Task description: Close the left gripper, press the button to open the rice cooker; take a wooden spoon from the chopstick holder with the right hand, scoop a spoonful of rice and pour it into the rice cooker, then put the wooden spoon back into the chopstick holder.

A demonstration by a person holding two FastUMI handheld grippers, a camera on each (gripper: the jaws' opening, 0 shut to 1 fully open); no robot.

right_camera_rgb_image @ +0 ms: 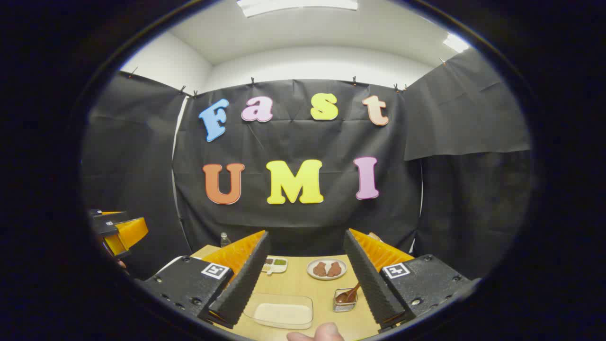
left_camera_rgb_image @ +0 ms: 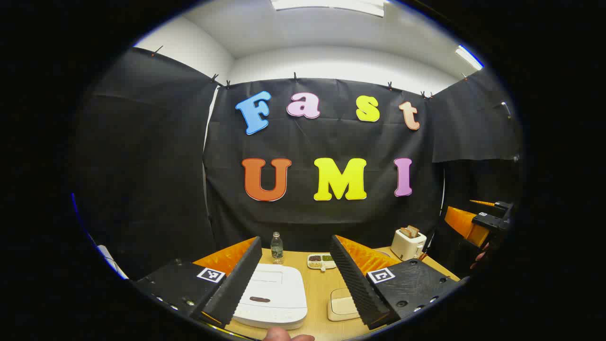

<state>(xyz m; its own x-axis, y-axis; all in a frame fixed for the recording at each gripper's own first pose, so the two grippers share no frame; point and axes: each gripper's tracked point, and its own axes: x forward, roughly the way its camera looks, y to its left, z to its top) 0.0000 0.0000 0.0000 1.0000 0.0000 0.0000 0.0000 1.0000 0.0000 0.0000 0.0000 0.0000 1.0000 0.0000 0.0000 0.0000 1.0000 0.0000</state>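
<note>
A white rice cooker (left_camera_rgb_image: pixel 274 293) with its lid down sits on the wooden table, below and between the fingers of my left gripper (left_camera_rgb_image: pixel 296 246), which is open and holds nothing. In the right gripper view, a clear box of rice (right_camera_rgb_image: pixel 280 310) lies on the table under my right gripper (right_camera_rgb_image: pixel 305 241), which is open too. Just right of the box stands a small chopstick holder (right_camera_rgb_image: pixel 344 302) with wooden spoons (right_camera_rgb_image: pixel 349 294) in it. The other gripper (right_camera_rgb_image: pixel 116 227) shows at the left edge of the right gripper view, and the right one (left_camera_rgb_image: pixel 487 220) at the right edge of the left gripper view.
A water bottle (left_camera_rgb_image: pixel 277 247) and a divided dish of beans (left_camera_rgb_image: pixel 321 260) stand at the table's back. A white toaster (left_camera_rgb_image: pixel 408 242) with bread sits at the back right. A plate of brown pieces (right_camera_rgb_image: pixel 326 269) lies behind the chopstick holder. A fingertip (right_camera_rgb_image: pixel 317 332) shows at the bottom.
</note>
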